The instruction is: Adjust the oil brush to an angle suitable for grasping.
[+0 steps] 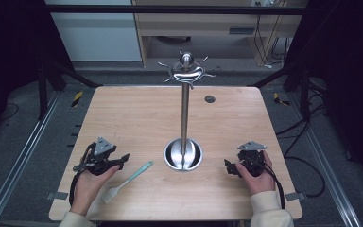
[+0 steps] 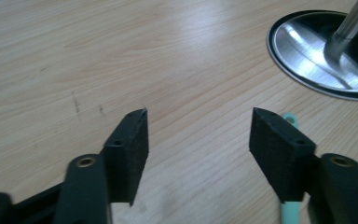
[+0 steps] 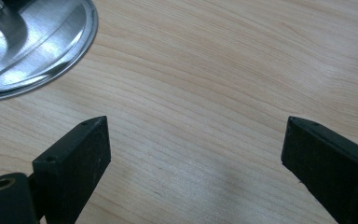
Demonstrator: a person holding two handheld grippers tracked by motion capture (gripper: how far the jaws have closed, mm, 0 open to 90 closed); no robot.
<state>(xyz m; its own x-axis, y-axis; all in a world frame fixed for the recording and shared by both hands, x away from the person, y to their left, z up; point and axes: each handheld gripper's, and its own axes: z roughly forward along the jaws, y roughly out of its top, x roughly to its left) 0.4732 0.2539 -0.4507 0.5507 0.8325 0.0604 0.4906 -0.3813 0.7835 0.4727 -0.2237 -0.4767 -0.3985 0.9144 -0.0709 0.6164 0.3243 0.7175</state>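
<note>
No readable writing or brand on any item. Landmark: metal stand (image 1: 184, 153), a round polished base with an upright steel pole topped by a ring of curved hooks, on the wooden table (image 1: 137, 113).

Silicone brush (image 1: 126, 181): pale mint-green, slim handle with a loop end pointing toward the stand's base, whitish flat head at the far end from it. It lies flat on the table, just left of the base and toward the person.

Left gripper (image 2: 199, 135): released, jaws apart over bare wood, nothing between them; brush handle passes just behind its right-hand jaw. Left of the stand.

Right gripper (image 3: 196, 149): released, jaws wide, nothing held. Right of the stand's base.
</note>
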